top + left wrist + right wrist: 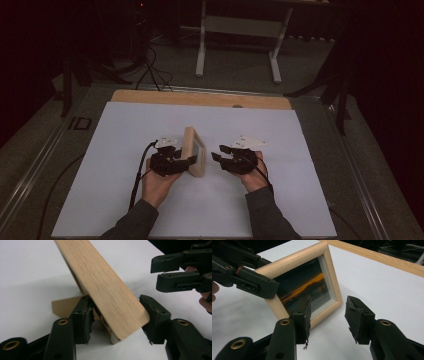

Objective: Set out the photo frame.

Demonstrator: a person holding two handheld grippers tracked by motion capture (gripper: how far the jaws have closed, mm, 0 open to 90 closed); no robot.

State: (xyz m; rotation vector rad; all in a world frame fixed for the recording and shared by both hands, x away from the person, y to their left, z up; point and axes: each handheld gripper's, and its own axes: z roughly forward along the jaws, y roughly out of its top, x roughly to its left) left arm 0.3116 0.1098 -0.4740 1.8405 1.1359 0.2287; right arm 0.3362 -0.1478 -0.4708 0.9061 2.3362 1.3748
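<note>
My left claw (117,320) grips the picture frame's (297,290) edge, holding it upright; my right claw (328,315) waits released beside its glass, ready to steady it.

Worktop (250,210): covered by a white sheet, with a bare wooden strip along its far edge.
Floor: grey, beyond the worktop.
White-legged table (239,30): standing on that floor.
Black cables (150,70): trailing at far left.

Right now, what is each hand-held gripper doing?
Left hand-held gripper: shut on the wooden picture frame, clamping its edge.
Right hand-held gripper: open, holding nothing, near the frame's glass front.
</note>
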